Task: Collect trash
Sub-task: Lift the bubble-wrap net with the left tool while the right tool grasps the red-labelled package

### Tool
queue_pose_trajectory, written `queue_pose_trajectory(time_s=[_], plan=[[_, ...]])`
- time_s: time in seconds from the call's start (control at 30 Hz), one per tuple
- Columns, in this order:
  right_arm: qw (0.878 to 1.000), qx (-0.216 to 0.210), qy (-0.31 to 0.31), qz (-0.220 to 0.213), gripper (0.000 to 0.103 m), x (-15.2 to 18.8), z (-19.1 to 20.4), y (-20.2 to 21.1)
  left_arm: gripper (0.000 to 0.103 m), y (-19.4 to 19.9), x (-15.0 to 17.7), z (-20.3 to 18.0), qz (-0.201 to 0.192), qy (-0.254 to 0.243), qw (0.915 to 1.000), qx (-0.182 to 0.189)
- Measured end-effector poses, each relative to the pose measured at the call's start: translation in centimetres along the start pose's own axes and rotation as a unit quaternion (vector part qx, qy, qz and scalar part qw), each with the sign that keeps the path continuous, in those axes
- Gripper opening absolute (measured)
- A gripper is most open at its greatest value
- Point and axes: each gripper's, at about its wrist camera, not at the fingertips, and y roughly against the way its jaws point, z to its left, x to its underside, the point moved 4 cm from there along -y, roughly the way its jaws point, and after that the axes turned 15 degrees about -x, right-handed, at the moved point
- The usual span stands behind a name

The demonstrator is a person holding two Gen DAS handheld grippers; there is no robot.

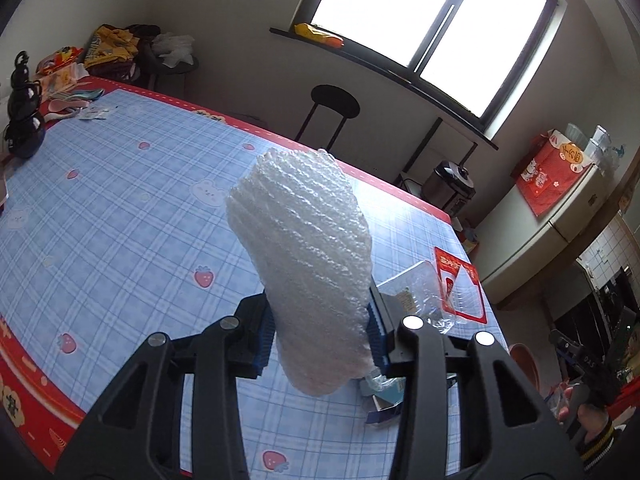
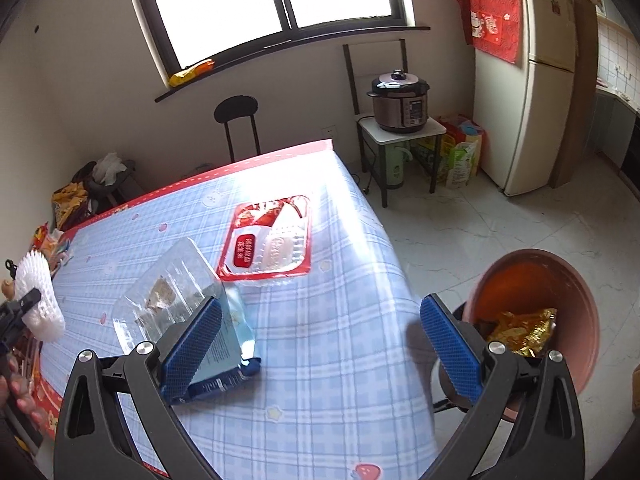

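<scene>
My left gripper pinches the foam net low down, probably light and squashy; my right gripper gapes empty.

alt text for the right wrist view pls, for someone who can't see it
The right tool hangs open and empty over a blue plaid tablecloth, where a clear plastic clamshell, a blue packet and a red-rimmed tray lie. A terracotta bin holding gold wrappers stands beside the table.
</scene>
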Motion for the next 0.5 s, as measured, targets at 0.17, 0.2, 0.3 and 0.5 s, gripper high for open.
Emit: queue_pose_trajectory(time_s=[0.17,0.2,0.3,0.5], plan=[[1.0,0.001,-0.001,0.025,0.086,-1.7,-1.0,-6.2,0.041,0.9,1.0,5.2,0.004,0.04,0.9985,-0.038],[0.999,0.003,-0.004,0.035,0.081,-1.8,-1.3,-7.4,0.041,1.1,1.3,6.0,0.004,0.046,0.9979,-0.045],[0.998,0.016,-0.006,0.064,0.07,-1.8,-2.2,-11.1,0.041,1.6,1.6,7.8,0.004,0.06,0.9964,-0.059],[0.995,0.039,-0.025,0.094,0.048,-1.6,-3.7,-15.2,0.041,2.0,2.3,9.7,0.008,0.07,0.9947,-0.075]])
